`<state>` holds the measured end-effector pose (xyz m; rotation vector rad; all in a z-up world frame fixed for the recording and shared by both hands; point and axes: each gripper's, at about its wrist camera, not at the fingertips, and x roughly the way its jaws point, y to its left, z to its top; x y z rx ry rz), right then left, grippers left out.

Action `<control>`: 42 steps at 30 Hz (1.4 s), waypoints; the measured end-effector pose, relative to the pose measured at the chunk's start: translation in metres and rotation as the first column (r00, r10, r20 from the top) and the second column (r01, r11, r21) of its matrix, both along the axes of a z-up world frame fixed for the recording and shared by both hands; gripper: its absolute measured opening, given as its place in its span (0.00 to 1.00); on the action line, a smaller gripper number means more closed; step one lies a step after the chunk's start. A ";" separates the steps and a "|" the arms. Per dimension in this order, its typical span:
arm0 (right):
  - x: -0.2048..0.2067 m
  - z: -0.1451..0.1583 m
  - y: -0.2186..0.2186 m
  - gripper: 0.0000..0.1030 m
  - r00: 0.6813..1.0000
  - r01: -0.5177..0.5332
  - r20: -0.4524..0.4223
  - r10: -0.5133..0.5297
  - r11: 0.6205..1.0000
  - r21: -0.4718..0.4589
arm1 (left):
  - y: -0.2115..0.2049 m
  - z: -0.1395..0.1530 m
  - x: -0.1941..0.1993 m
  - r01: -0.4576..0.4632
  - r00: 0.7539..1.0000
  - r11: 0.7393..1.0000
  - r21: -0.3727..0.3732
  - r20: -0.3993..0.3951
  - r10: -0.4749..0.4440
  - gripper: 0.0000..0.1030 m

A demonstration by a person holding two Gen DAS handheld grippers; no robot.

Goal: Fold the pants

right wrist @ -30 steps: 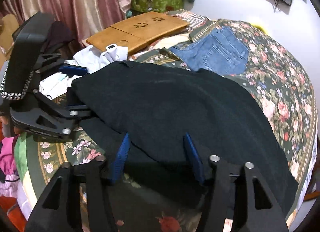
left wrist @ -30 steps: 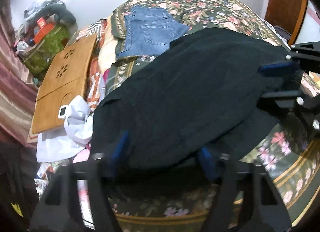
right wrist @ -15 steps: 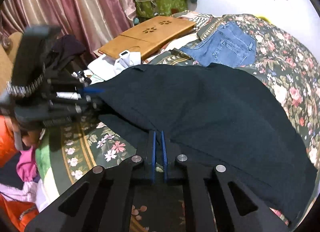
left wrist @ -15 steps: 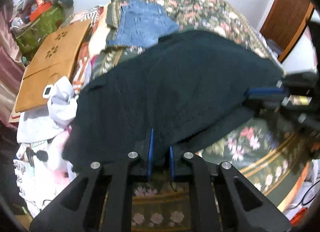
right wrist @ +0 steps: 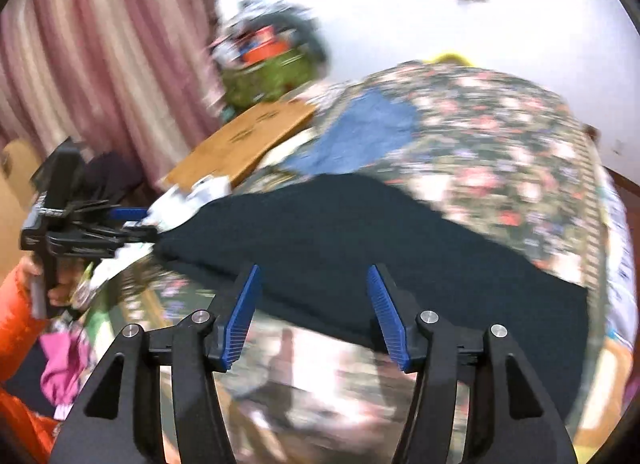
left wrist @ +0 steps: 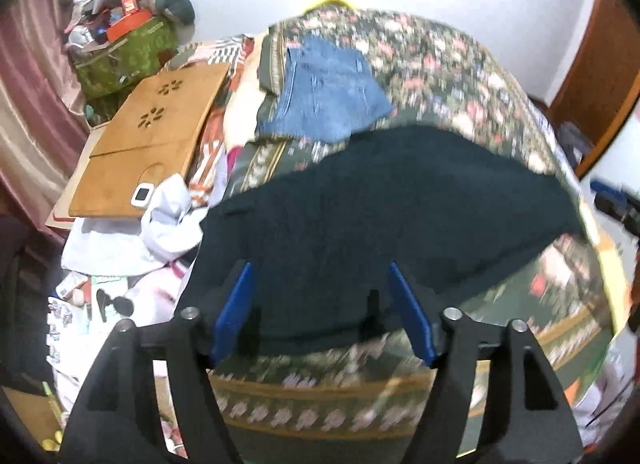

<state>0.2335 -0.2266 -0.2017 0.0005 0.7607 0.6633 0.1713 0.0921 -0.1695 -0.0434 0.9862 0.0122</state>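
Left gripper (left wrist: pixel 320 312) had just opened, jaws apart over the near hem, nothing pinched. Dark pants (left wrist: pixel 380 216) lay folded across the floral bedspread (left wrist: pixel 460 64). Right gripper (right wrist: pixel 314 314) likewise just opened, empty. Best regrip squarely, both corners level, before folding again.

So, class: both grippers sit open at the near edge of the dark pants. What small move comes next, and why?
Probably reposition both hands to take a fresh edge: the left gripper and right gripper have just opened, gripping nothing, and the dark pants lie folded once.
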 end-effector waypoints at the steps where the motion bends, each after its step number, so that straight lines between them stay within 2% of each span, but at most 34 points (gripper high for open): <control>1: 0.005 -0.003 -0.015 0.52 0.999 0.040 0.002 -0.040 0.999 -0.005 | -0.002 0.003 0.006 -0.011 1.000 1.000 -0.005 0.009 0.011 0.75; 2: 0.010 -0.006 -0.030 0.52 0.997 0.078 0.002 -0.078 0.997 -0.013 | -0.005 0.006 0.015 -0.026 0.999 1.000 -0.001 0.019 0.026 0.79; 6: 0.036 -0.033 -0.094 0.52 0.968 0.247 -0.033 -0.249 0.967 -0.069 | -0.017 0.000 0.051 -0.055 0.998 0.998 0.018 -0.003 0.055 0.79; 11: 0.067 -0.058 -0.148 0.52 0.927 0.354 -0.095 -0.362 0.931 -0.089 | -0.041 -0.022 0.096 -0.035 0.997 0.999 0.037 -0.063 0.037 0.79; 14: 0.086 -0.070 -0.163 0.52 0.914 0.378 -0.113 -0.389 0.920 -0.107 | -0.062 -0.038 0.120 0.005 0.996 0.996 0.084 -0.094 0.003 0.79; 19: 0.119 -0.090 -0.176 0.52 0.906 0.380 -0.149 -0.396 0.917 -0.123 | -0.087 -0.061 0.142 0.051 0.989 0.992 0.113 -0.142 -0.034 0.80; 21: 0.134 -0.100 -0.177 0.51 0.905 0.371 -0.176 -0.388 0.921 -0.122 | -0.092 -0.067 0.146 0.049 0.991 0.989 0.137 -0.132 -0.031 0.87; 23: 0.145 -0.109 -0.176 0.49 0.904 0.364 -0.191 -0.383 0.922 -0.130 | -0.094 -0.070 0.149 0.041 0.992 0.985 0.166 -0.125 -0.020 0.92; 25: 0.156 -0.119 -0.176 0.41 0.902 0.355 -0.205 -0.381 0.922 -0.152 | -0.092 -0.071 0.150 0.042 0.991 0.987 0.157 -0.134 -0.021 0.92; 27: 0.164 -0.129 -0.176 0.40 0.898 0.347 -0.221 -0.379 0.922 -0.173 | -0.090 -0.072 0.150 0.032 0.990 0.989 0.142 -0.139 -0.012 0.94; 32: 0.164 -0.136 -0.171 0.29 0.909 0.338 -0.175 -0.378 0.915 -0.219 | -0.088 -0.074 0.149 0.011 0.991 0.991 0.131 -0.135 0.007 0.96; 34: 0.161 -0.134 -0.164 0.21 0.919 0.324 -0.144 -0.366 0.912 -0.251 | -0.089 -0.074 0.149 0.011 0.991 0.991 0.136 -0.134 0.007 0.96; 37: 0.155 -0.127 -0.156 0.15 0.933 0.316 -0.068 -0.352 0.898 -0.307 | -0.093 -0.073 0.148 0.014 0.992 0.987 0.161 -0.125 0.006 0.96; 42: 0.147 -0.104 -0.162 0.11 0.931 0.358 0.042 -0.363 0.882 -0.306 | -0.097 -0.073 0.148 0.021 0.993 0.982 0.189 -0.115 0.001 0.96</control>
